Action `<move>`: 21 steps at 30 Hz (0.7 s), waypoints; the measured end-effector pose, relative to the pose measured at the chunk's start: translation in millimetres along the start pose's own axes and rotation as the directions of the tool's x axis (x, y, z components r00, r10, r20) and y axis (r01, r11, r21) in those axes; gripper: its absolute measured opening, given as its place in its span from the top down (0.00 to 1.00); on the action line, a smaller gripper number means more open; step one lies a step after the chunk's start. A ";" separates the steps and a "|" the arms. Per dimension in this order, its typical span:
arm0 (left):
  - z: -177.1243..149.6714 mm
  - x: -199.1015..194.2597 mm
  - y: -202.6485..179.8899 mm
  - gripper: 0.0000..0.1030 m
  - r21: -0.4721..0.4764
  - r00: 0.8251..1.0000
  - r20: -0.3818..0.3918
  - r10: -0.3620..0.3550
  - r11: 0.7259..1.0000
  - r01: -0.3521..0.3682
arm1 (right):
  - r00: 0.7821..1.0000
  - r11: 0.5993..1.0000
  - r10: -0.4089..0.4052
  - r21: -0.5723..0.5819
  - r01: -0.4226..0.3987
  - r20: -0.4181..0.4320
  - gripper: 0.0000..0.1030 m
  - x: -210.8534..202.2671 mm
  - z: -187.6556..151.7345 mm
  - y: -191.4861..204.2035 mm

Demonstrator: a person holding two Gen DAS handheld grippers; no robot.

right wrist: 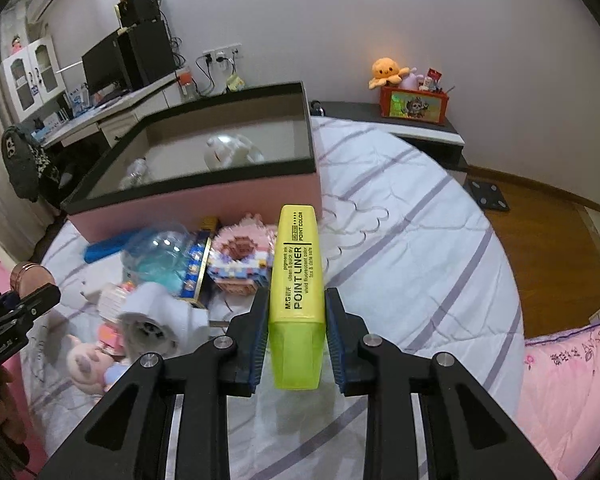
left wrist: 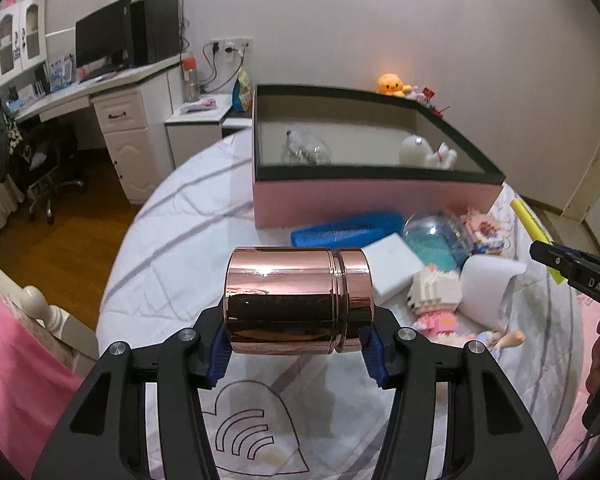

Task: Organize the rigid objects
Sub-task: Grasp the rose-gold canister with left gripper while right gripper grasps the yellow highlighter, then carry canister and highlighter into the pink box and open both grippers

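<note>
My left gripper (left wrist: 296,354) is shut on a rose-gold metal canister (left wrist: 298,300), held sideways just above the bed with its lid to the right. In the right wrist view my right gripper (right wrist: 296,340) is shut on a yellow highlighter (right wrist: 298,280), which points away toward the pink box. That pink box (left wrist: 372,202) with a black rim stands open behind the pile; a clear bottle (left wrist: 306,148) and a white plush (left wrist: 426,152) lie inside. The right gripper's tip (left wrist: 560,266) shows at the right edge of the left wrist view, the canister (right wrist: 28,274) at the left edge of the right wrist view.
A pile lies on the white quilt (right wrist: 400,264) before the box: a blue case (left wrist: 346,230), a clear dome (left wrist: 436,236), a white block (left wrist: 390,266), brick models (right wrist: 242,258), a white roll (right wrist: 160,320), a doll (right wrist: 88,360). A desk (left wrist: 76,96) stands left, pink bedding (right wrist: 572,384) right.
</note>
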State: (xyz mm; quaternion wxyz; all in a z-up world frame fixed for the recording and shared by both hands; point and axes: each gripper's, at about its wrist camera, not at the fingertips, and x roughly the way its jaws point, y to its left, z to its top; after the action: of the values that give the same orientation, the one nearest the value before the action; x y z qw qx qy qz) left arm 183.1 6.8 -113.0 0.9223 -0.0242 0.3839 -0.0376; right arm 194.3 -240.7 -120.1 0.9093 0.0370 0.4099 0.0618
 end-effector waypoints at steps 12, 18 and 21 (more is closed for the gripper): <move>72.3 -17.3 -11.2 0.47 0.037 0.990 0.140 -0.021 0.999 0.016 | 0.989 0.993 0.098 -0.073 -0.091 0.112 0.74 -20.3 64.3 27.0; 123.2 -4.3 -16.0 0.47 0.037 0.980 0.200 -0.019 0.999 0.012 | 0.980 0.989 0.127 -0.101 -0.112 0.154 0.74 -11.2 106.1 38.2; 143.9 7.2 -19.6 0.47 0.031 0.977 0.212 -0.026 0.999 0.020 | 0.977 0.986 0.142 -0.105 -0.127 0.157 0.74 2.6 129.1 42.2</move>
State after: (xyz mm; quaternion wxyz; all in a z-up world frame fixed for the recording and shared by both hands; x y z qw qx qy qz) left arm 289.3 -11.2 -15.3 0.9578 -0.0195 0.2822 -0.0510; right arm 289.4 -200.7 -31.6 0.9344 0.0265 0.3269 0.1392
